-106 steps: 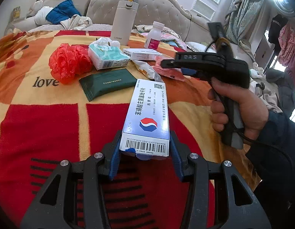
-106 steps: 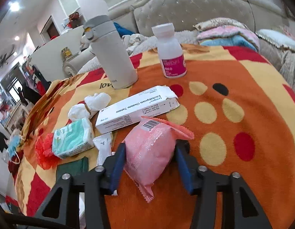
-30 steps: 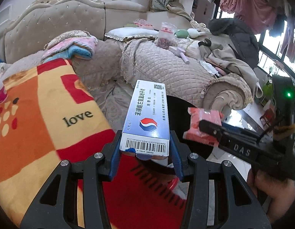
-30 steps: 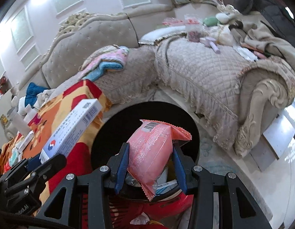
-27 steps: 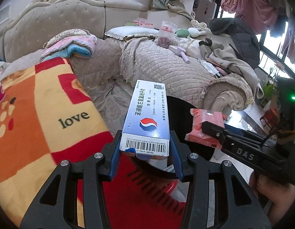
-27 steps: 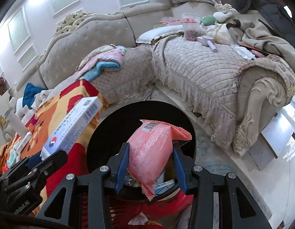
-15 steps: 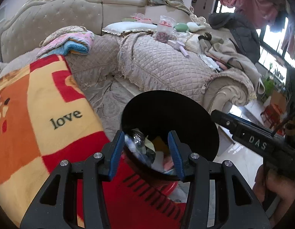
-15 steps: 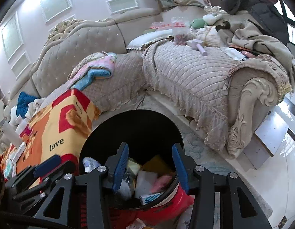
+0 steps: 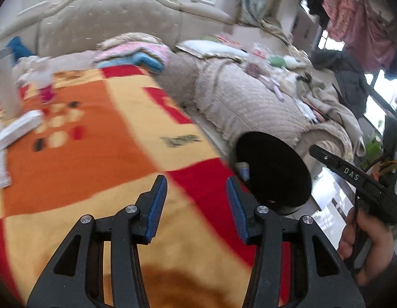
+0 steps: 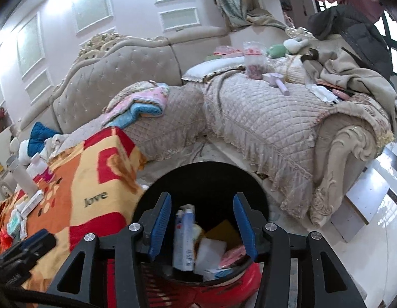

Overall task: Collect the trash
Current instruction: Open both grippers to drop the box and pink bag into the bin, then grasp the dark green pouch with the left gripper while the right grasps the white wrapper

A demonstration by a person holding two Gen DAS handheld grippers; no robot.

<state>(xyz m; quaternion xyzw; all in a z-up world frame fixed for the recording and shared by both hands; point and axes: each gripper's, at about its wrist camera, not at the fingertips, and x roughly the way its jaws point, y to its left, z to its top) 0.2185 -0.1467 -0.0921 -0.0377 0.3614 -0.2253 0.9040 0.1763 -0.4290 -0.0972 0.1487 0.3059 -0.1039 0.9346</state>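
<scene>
Trash: boxes and wrappers lying inside black-lined bin beside blanket-covered desk. Right gripper above bin, fingers empty, opening. Left gripper over blanket, fingers empty, opening.

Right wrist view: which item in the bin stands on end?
The white-and-blue medicine box with the barcode, upright at the bin's left; the rest lie flat.

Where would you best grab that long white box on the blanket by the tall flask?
Across its two long sides, about mid-length, coming down from above. The white box lies flat on the blanket and is long and narrow, so its short width suits a two-finger pinch. The flask stands close behind it, so keep to the near side.
</scene>
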